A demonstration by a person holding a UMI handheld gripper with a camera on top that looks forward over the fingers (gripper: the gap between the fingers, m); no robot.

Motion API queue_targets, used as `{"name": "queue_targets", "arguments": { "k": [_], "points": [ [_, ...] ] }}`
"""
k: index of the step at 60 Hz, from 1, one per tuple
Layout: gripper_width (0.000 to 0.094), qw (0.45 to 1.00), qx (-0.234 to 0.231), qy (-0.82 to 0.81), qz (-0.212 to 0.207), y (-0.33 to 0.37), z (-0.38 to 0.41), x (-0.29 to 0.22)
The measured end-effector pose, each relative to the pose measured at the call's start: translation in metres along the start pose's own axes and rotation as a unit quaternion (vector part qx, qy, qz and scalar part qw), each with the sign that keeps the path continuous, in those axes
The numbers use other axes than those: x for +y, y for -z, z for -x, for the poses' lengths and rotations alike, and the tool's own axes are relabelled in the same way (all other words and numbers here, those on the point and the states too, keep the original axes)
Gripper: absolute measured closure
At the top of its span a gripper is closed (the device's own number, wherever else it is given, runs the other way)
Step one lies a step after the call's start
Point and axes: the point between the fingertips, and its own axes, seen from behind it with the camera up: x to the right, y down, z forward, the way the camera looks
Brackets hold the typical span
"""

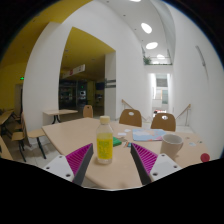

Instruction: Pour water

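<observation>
A clear bottle (103, 141) with yellow liquid and a yellow cap stands upright on the wooden table (75, 133), just ahead of my left finger. A pale cup (172, 146) stands on the table to the right, beyond my right finger. My gripper (112, 160) is open and empty, its magenta pads (79, 157) spread wide, with bare table between them. The bottle is nearer the left pad and is not touched.
A flat pale blue thing (148, 134) and a small green thing (117, 141) lie behind the bottle. A small red thing (206, 156) sits at the table's right edge. Wooden chairs (130, 117) stand beyond the table; more tables and chairs (30, 135) are to the left.
</observation>
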Motion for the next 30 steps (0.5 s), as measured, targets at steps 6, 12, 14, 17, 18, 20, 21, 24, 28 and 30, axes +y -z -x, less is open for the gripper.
{"name": "queue_targets", "arguments": {
  "k": [6, 12, 14, 17, 18, 20, 21, 24, 28, 30],
  "points": [
    [0.0115, 1.0, 0.0, 0.009, 0.01, -0.061, 0.019, 0.004],
    [0.0118, 1.0, 0.003, -0.002, 0.031, -0.112, 0.031, 0.009],
    [0.0122, 1.0, 0.002, -0.009, 0.028, -0.128, 0.029, 0.016],
    [0.0149, 0.999, 0.014, -0.01, 0.041, -0.142, 0.028, 0.021],
    [0.0174, 0.999, 0.017, -0.008, 0.041, -0.146, 0.027, 0.02],
    [0.0323, 0.999, 0.02, -0.006, 0.038, -0.152, 0.027, 0.019],
    [0.0433, 0.999, 0.021, -0.006, 0.039, -0.154, 0.027, 0.02],
    [0.0497, 0.999, 0.031, -0.009, 0.033, -0.156, 0.026, 0.02],
    [0.0581, 0.999, 0.028, -0.012, 0.026, -0.157, 0.021, 0.022],
    [0.0616, 0.999, 0.025, -0.017, 0.026, -0.158, 0.022, 0.021]
  ]
}}
